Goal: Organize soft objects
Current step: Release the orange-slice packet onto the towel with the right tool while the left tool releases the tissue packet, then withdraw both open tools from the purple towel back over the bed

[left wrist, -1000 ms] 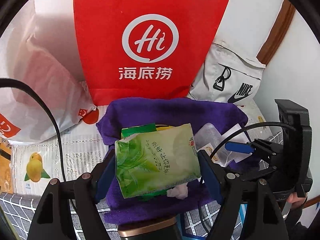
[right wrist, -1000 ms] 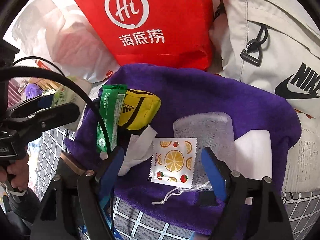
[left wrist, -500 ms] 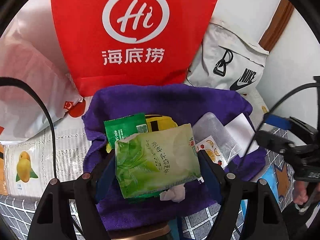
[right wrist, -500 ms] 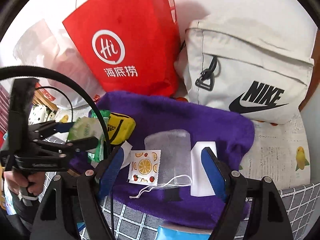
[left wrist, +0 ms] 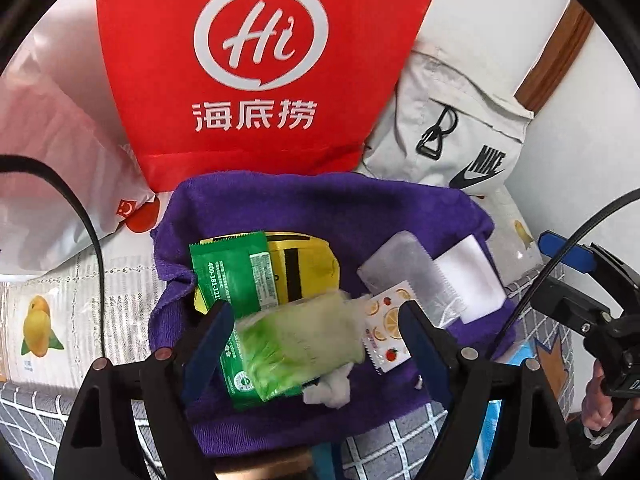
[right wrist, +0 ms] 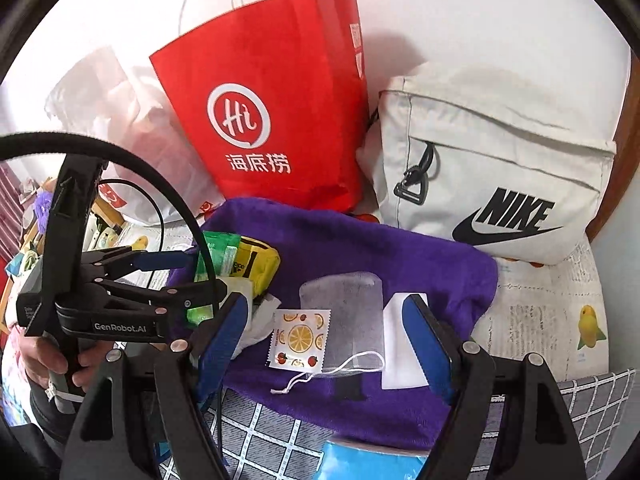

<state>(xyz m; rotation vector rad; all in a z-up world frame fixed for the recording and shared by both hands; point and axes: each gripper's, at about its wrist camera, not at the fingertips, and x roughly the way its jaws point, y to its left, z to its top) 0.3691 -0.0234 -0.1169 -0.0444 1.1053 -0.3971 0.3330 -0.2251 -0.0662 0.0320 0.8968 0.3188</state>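
Observation:
A purple towel (left wrist: pixel 320 208) lies spread out, with soft items on it. My left gripper (left wrist: pixel 314 316) hangs over the towel's near left part and its jaws are opening. A light green tissue pack (left wrist: pixel 300 348) sits blurred and tilted between them, clear of the right pad. Under it lie a dark green packet (left wrist: pixel 236 276), a yellow pouch (left wrist: pixel 308 264) and a crumpled white tissue (left wrist: pixel 330 392). My right gripper (right wrist: pixel 326 308) stands open above the towel, holding nothing. Below it lie an orange-print sachet (right wrist: pixel 298 338), a mesh drawstring pouch (right wrist: pixel 348 312) and a white card (right wrist: pixel 400 360).
A red paper bag (left wrist: pixel 256 60) stands behind the towel. Beside it are a white Nike bag (right wrist: pixel 500 168) on the right and a white plastic bag (left wrist: pixel 52 160) on the left. A checked cloth (right wrist: pixel 260 440) and a blue item (right wrist: pixel 368 460) lie at the near edge.
The left jaws have widened and the light green pack has slipped down and tilted between them. The right gripper has risen and drawn back from the towel.

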